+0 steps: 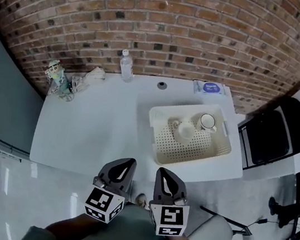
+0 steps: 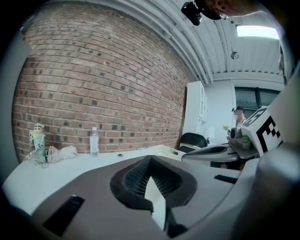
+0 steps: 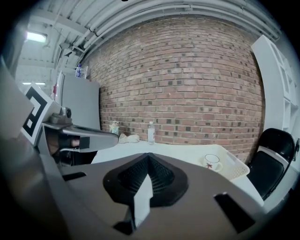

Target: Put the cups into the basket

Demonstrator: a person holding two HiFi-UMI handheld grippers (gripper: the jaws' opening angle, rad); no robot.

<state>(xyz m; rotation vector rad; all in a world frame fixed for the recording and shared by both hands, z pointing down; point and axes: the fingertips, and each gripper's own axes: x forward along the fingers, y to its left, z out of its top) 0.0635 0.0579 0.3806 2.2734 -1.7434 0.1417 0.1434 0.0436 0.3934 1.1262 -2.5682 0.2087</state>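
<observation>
Both cups sit inside the basket (image 1: 196, 150), a cream plastic tub with a perforated floor. One glossy white cup (image 1: 208, 122) stands upright at its back right, and the other cup (image 1: 185, 130) is just left of it. The basket rests on the smooth white table (image 1: 92, 130). A clear bottle (image 1: 126, 65) stands beyond the basket to the left, against the rough brick wall (image 1: 166, 17). Well short of the basket, the left gripper (image 1: 125, 167) and right gripper (image 1: 163, 176) hang side by side, each with its ribbed black jaws pressed together on nothing.

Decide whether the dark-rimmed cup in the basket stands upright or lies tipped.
Upright: the cup rests on its base in the basket, round mouth facing up.
</observation>
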